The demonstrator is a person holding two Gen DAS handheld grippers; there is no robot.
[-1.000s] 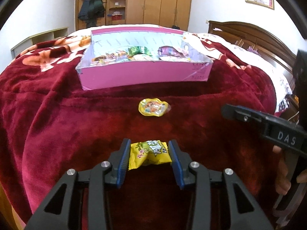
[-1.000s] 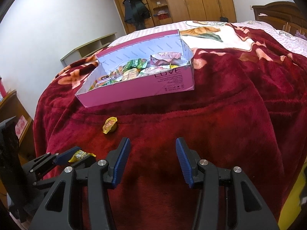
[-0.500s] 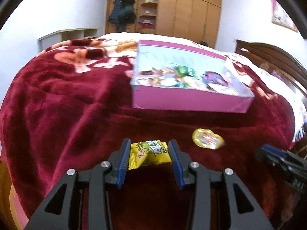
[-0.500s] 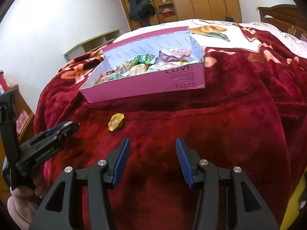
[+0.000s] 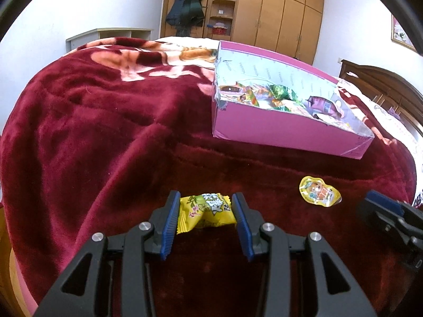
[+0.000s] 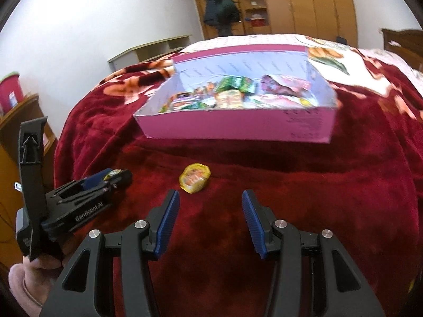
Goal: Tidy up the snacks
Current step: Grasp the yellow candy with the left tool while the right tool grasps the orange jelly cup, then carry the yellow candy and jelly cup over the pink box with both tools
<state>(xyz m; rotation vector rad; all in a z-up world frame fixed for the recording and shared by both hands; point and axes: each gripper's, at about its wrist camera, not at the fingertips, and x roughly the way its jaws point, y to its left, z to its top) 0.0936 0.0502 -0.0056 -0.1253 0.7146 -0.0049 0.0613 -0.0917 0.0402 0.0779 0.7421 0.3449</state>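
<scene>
Swung leftward, left tongs [image 5: 205, 212] clench yellow candy [image 5: 205, 211]; right tongs [image 6: 210, 218] gape; "GenRobot.AI" legible.

Both wrist views low, facing box [image 5: 285, 132] (shared)

A: Where does the box [image 5: 277, 129] sit?
B: On the blanket [image 5: 92, 121], snacks [image 6: 232, 92] inside it, wardrobe [image 5: 277, 13] behind.
A: And the loose candy [image 6: 194, 177]?
B: On the blanket before the box, between box and right gripper [image 6: 210, 218].
</scene>
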